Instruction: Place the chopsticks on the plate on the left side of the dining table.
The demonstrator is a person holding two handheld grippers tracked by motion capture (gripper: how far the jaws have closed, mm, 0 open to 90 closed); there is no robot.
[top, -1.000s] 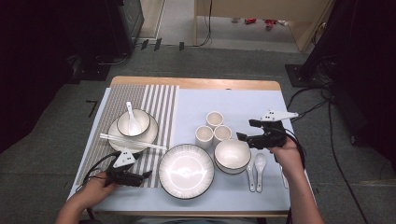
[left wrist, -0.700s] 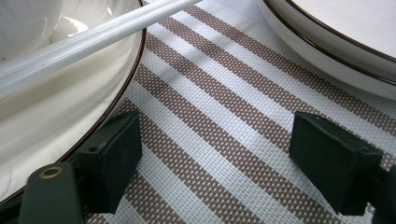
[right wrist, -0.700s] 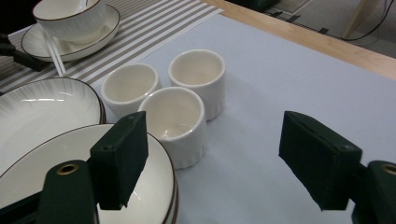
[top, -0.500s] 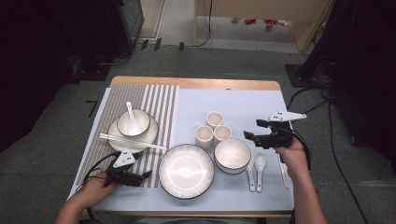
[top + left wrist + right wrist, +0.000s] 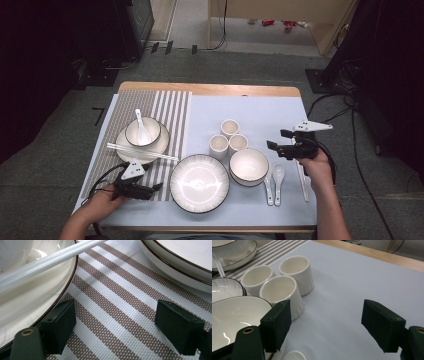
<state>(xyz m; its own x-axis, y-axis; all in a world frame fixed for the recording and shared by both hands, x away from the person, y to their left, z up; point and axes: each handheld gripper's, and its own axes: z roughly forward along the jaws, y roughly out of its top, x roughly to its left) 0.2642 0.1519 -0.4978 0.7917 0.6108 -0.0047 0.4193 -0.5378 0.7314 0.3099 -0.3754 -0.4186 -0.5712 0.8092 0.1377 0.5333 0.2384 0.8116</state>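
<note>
My right gripper [image 5: 276,139] hovers open above the pale blue mat [image 5: 260,112], to the right of three small white cups [image 5: 229,127]. In the right gripper view its jaws [image 5: 324,325] stand wide with bare mat between them, the cups [image 5: 279,291] to their left and a white bowl [image 5: 234,317] at lower left. Low over the striped placemat [image 5: 172,107], my left gripper [image 5: 156,188] is open and points at the large plate [image 5: 199,182]. The left gripper view has striped weave between the jaws [image 5: 115,327], white chopsticks [image 5: 45,262] across a plate rim at upper left, and nothing held.
A plate with a small bowl and a spoon [image 5: 142,134] sits on the placemat, with chopsticks [image 5: 142,151] laid across its front. Two white spoons [image 5: 273,182] and another pair of chopsticks [image 5: 301,175] lie right of the white bowl [image 5: 248,166]. The table's wooden edge [image 5: 210,89] runs along the back.
My right gripper has drifted to the right and slightly lower, away from the cups, jaws still wide. The left gripper has kept still.
</note>
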